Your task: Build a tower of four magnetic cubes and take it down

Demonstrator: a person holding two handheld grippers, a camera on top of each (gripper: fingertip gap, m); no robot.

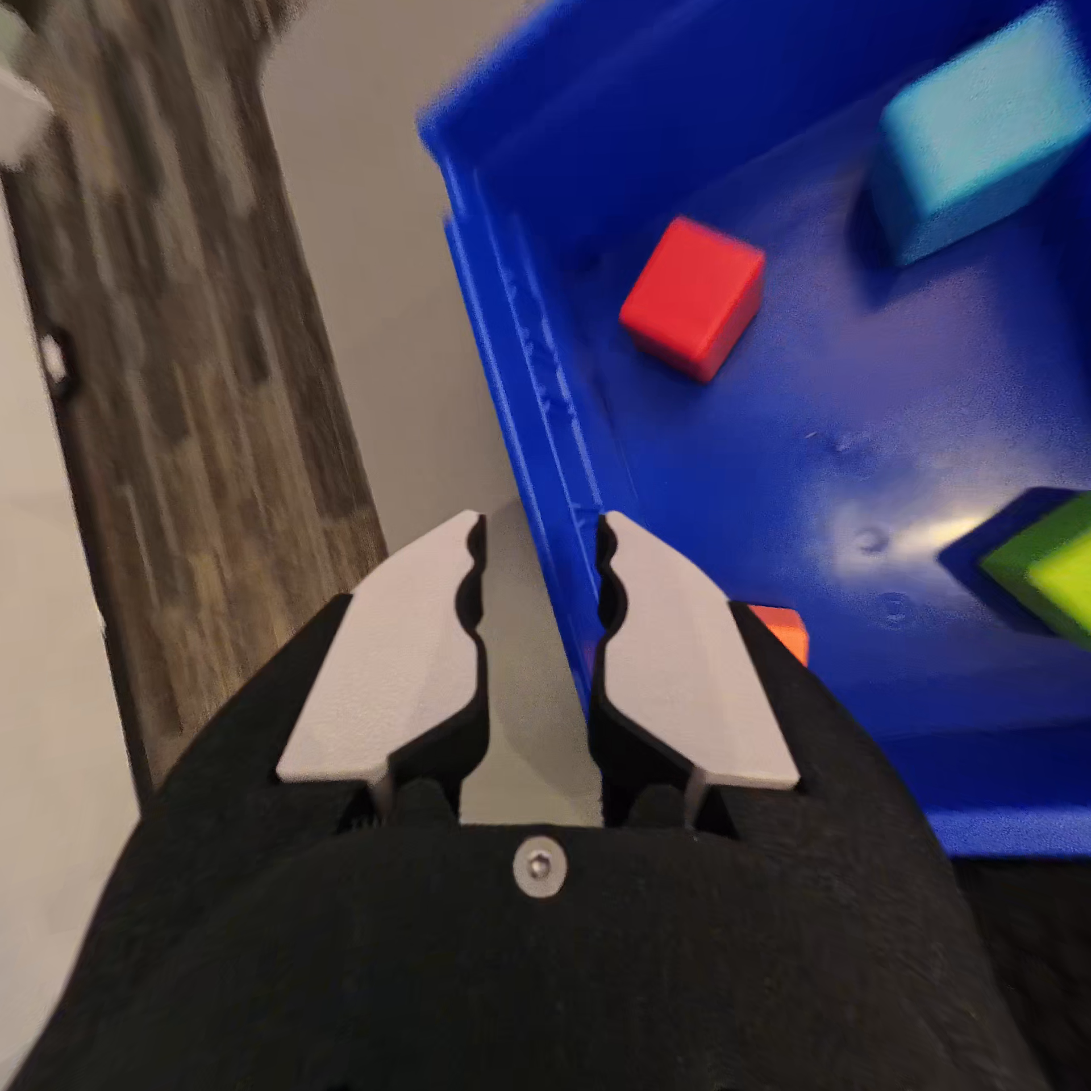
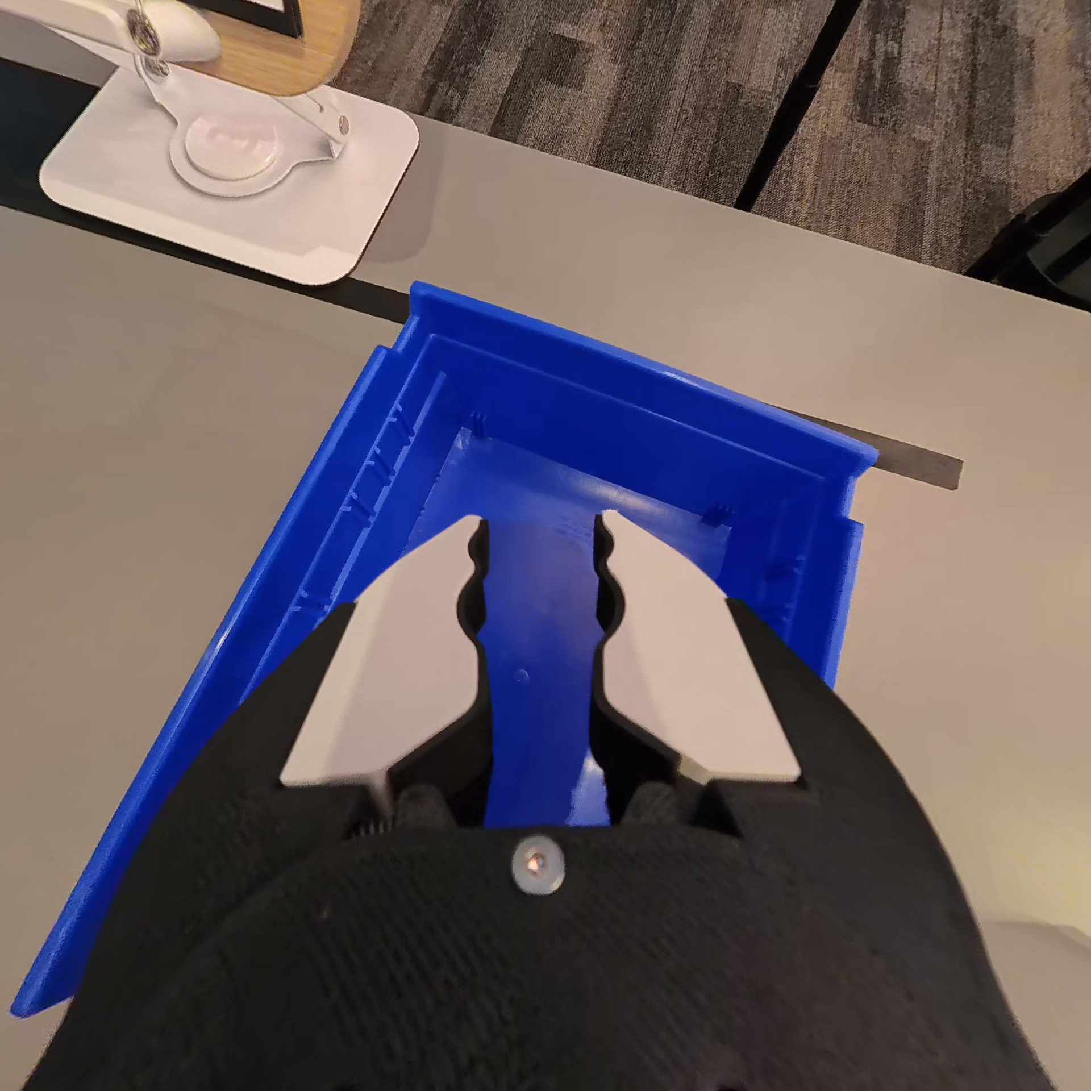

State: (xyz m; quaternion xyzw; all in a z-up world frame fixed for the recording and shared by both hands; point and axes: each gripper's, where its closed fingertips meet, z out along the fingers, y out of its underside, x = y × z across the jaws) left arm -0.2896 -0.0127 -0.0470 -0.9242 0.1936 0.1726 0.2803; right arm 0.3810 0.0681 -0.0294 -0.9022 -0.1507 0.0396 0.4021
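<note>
While no cube was yet held, both pairs of jaws were seen apart and empty. The left gripper (image 1: 540, 525) was placed over the side wall of the blue bin (image 1: 531, 378), so that the wall ran up between its jaws, with the grey tabletop (image 1: 366, 248) on the left of them. The cubes were all lying loose on the bin floor, to the right of the left jaws: a red cube (image 1: 691, 295) ahead and to the right, a light blue cube (image 1: 974, 136) further ahead, a green cube (image 1: 1051, 567) at the right edge, and an orange cube (image 1: 779, 629) mostly hidden just behind the right jaw. No tower was seen.

The right gripper (image 2: 540, 525) was held above the far corner of the same bin, and only bare blue floor was seen between its jaws; no cube was visible in that view. A white stand (image 2: 236, 177) was seen far ahead and to the left on the tabletop.

It was judged that the building was not yet begun. If the left jaws were lowered as they stood, the bin wall could be struck. Because the cubes are magnetic, a carried cube could be pulled toward a neighbour and snap on crooked. The left view was blurred, so exact positions could be misjudged.
</note>
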